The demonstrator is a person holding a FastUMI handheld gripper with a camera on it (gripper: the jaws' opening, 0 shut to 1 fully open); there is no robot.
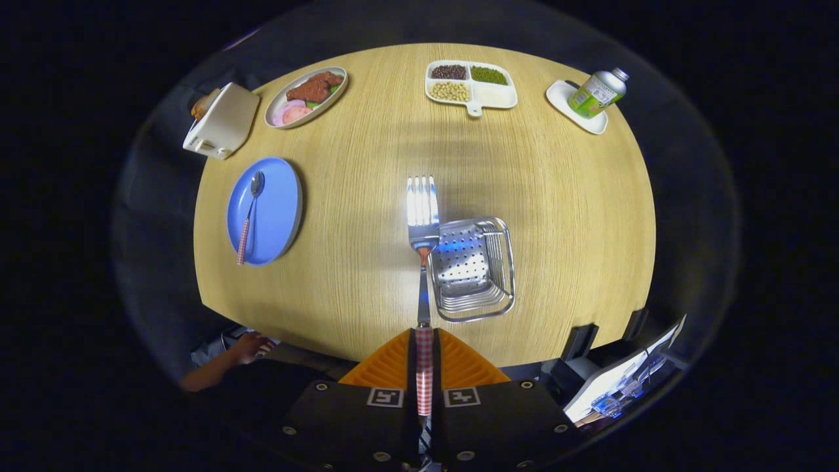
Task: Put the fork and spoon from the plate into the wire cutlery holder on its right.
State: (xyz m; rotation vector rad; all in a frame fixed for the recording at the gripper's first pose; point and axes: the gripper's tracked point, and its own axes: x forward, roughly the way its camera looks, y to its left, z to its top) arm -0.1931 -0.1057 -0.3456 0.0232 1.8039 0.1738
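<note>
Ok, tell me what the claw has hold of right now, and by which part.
The claw is shut on the fork, gripping it by its checked handle. The tines point forward, over the table beside the wire cutlery holder.

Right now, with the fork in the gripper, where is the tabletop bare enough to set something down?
The gripper is shut on the checked-handled fork. The widest bare wood lies between the blue plate holding the spoon and the wire cutlery holder, and right of the holder. The far edge is crowded: toaster, oval food plate, divided bean tray, green bottle.
</note>
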